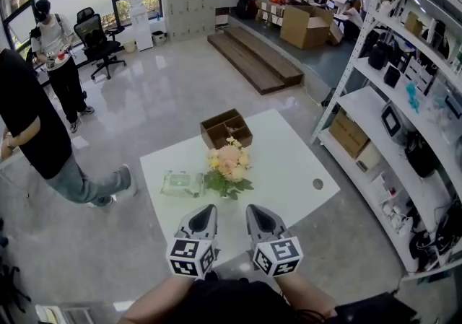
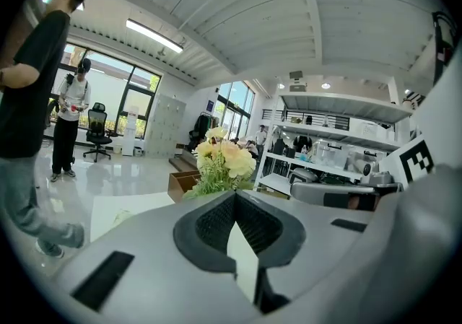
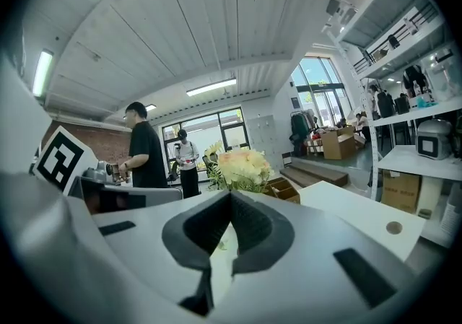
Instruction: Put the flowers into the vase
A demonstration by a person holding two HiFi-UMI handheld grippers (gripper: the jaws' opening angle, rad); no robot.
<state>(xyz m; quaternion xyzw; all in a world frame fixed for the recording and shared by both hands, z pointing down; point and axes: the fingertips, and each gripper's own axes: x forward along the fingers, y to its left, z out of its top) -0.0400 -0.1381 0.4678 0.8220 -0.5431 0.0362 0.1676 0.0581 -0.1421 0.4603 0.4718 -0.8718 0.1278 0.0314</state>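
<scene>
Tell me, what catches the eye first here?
A bunch of pale flowers stands in the middle of a white table, with a brown box just behind it. At the near edge, the left gripper and right gripper point at the flowers, both shut and empty.

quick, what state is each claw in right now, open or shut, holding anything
left claw: closed, nothing in it
right claw: closed, nothing in it

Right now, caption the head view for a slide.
Left gripper and right gripper, both shut, face flowers on white table.
</scene>
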